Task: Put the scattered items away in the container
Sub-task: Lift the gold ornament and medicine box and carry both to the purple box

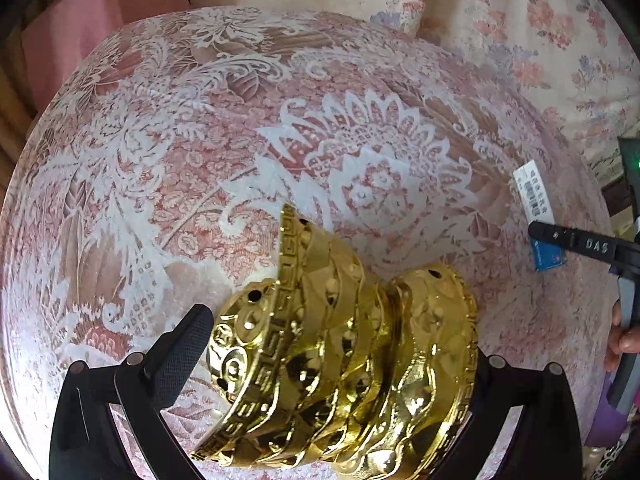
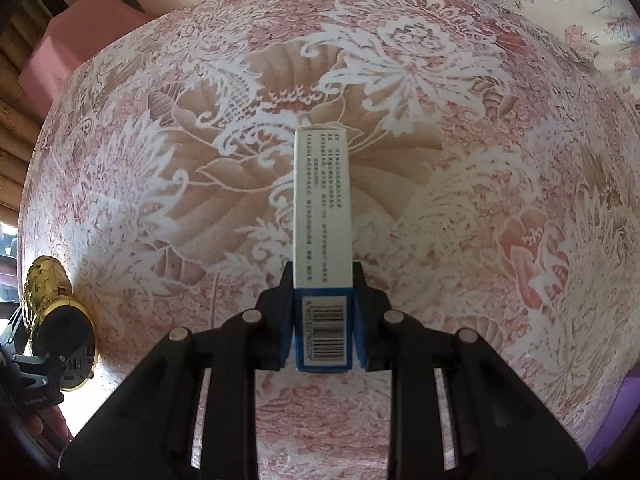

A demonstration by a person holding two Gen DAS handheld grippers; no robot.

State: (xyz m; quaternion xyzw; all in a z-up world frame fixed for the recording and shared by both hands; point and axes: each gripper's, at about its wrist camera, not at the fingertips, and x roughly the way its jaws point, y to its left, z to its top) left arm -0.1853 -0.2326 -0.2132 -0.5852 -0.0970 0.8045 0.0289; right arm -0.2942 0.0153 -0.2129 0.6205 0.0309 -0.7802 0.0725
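A shiny gold ingot-shaped container (image 1: pixel 340 340) lies tipped on its side, low over the lace-covered table (image 1: pixel 200 140). It sits between the fingers of my left gripper (image 1: pixel 338 332). The left pad (image 1: pixel 184 352) presses its rim; the right finger is hidden behind it. In the right wrist view the gold container (image 2: pixel 48 292) shows at the far left with its dark underside facing me. My right gripper (image 2: pixel 322 276) is shut on a slim white and blue box (image 2: pixel 323 208) with a barcode, held above the table's middle. The box (image 1: pixel 534 192) and right gripper (image 1: pixel 540 236) appear at the right.
A pink block (image 1: pixel 80 20) stands beyond the table's (image 2: pixel 460 220) back left edge. Floral fabric (image 1: pixel 540 20) lies behind and to the right. A hand (image 1: pixel 624 340) holds the right gripper's handle. Something purple (image 2: pixel 624 408) sits off the table's right edge.
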